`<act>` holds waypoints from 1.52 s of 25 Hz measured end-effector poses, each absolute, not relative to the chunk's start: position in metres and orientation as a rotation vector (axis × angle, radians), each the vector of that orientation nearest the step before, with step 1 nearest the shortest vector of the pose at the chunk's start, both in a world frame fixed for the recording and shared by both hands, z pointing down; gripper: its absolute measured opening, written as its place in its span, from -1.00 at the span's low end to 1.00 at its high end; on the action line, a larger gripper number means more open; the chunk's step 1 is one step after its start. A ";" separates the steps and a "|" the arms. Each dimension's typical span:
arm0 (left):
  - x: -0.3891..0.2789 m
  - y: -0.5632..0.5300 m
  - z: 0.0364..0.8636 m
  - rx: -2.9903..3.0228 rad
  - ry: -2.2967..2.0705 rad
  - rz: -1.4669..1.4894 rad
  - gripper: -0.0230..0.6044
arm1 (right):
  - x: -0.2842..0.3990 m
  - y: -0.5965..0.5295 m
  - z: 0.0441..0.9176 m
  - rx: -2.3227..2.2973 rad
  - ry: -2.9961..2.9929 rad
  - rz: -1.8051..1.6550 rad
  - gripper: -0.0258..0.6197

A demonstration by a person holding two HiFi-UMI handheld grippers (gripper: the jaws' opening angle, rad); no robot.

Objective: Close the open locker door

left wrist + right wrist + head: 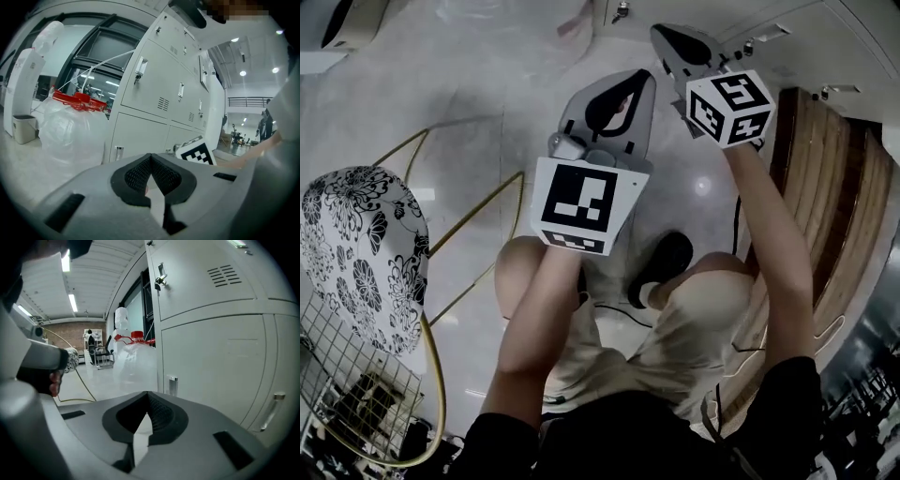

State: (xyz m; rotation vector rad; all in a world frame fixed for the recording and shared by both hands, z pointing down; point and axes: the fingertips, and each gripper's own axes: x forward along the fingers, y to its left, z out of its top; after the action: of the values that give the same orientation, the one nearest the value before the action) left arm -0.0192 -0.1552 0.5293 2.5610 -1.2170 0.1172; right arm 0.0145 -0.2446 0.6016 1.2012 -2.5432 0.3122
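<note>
I face the bank of grey metal lockers [154, 93], which runs across ahead of me and away to the right. The left gripper [614, 98] and the right gripper [682, 42] both sit before the lockers, side by side, the right one nearer to the lower doors. Left of the lockers, against their end, stands a white plastic bag with red handles [70, 131]. Well back from the lockers, on my left, a flower-patterned round cushion [361, 253] rests on a yellow-framed wire chair [431, 375]. On my right, a brown slatted wooden bench [825, 178] lies on the floor before the lockers
</note>
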 end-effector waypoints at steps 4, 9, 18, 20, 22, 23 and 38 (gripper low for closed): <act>-0.015 -0.151 0.516 2.571 -1.195 0.107 -0.87 | 0.037 -0.213 0.579 1.190 -2.571 0.321 -0.91; 0.006 -0.138 0.488 2.674 -1.124 0.132 -0.87 | 0.067 -0.179 0.543 1.231 -2.557 0.306 -0.91; -0.014 -0.106 0.412 2.605 -1.183 0.230 -0.88 | 0.116 -0.113 0.435 1.273 -2.534 0.487 -0.92; -0.016 -0.101 0.377 2.587 -1.153 0.237 -0.88 | 0.126 -0.099 0.399 1.264 -2.507 0.509 -0.92; -0.012 -0.099 0.359 2.574 -1.125 0.272 -0.88 | 0.134 -0.088 0.380 1.260 -2.496 0.558 -0.92; -0.009 -0.098 0.351 2.572 -1.117 0.286 -0.88 | 0.136 -0.084 0.371 1.263 -2.500 0.585 -0.92; 0.046 -0.047 0.133 2.566 -0.937 0.310 -0.88 | 0.165 -0.037 0.143 1.399 -2.486 0.671 -0.91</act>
State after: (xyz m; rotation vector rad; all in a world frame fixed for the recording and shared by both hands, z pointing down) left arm 0.0464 -0.0467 0.1333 2.5664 -0.9375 0.3099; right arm 0.1646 -0.0373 0.1427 1.3986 -2.4857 0.6710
